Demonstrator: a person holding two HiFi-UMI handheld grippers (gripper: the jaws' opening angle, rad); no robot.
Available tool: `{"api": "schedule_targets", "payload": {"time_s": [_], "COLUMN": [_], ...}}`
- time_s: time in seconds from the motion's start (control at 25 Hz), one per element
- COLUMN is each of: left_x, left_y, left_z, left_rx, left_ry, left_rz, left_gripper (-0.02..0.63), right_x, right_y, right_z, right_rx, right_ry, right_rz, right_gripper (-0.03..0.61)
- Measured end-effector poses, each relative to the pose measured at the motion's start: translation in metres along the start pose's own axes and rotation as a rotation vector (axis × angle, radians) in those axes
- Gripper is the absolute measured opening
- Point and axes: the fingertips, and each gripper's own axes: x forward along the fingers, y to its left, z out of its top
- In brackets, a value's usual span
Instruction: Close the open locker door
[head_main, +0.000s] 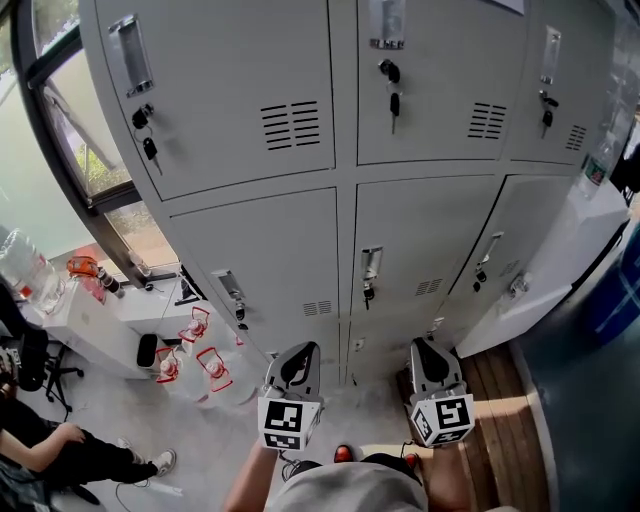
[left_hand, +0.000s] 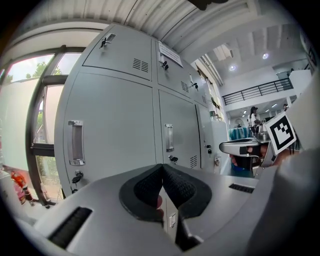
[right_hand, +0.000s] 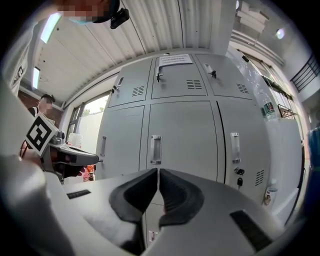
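Plainly, the left gripper (left_hand: 162, 166) is seen shut, its pads met at the tips with nothing caught between them. The right gripper (right_hand: 158, 171) is likewise closed and empty. Both are held side by side and pointed at the grey lockers (head_main: 345, 225) close ahead. Each locker door (head_main: 255, 262) in view is seen lying flush, and keys (head_main: 394, 103) are hung from several locks; which door is open cannot be told. A white cabinet (head_main: 560, 250) is set against the lockers' right end, with a bottle (right_hand: 268, 107) stood on top.
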Motion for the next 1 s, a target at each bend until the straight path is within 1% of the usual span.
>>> {"api": "schedule_targets", "payload": {"time_s": [0.32, 1.0], "left_x": [-0.013, -0.014], "left_y": [-0.006, -0.015], "left_z": [-0.011, -0.007], "left_rx": [-0.009, 0.003], "left_ry": [0.024, 0.016], "left_rz": [0.003, -0.009], "left_gripper": [0.021, 0.021], "right_x": [-0.026, -0.030], "right_y": [0.002, 0.006], "right_z": [-0.013, -0.015], "right_rx": [0.015, -0.004], "right_ry": [0.025, 0.033], "right_rz": [-0.012, -0.002], "right_gripper": [0.026, 0.026]}}
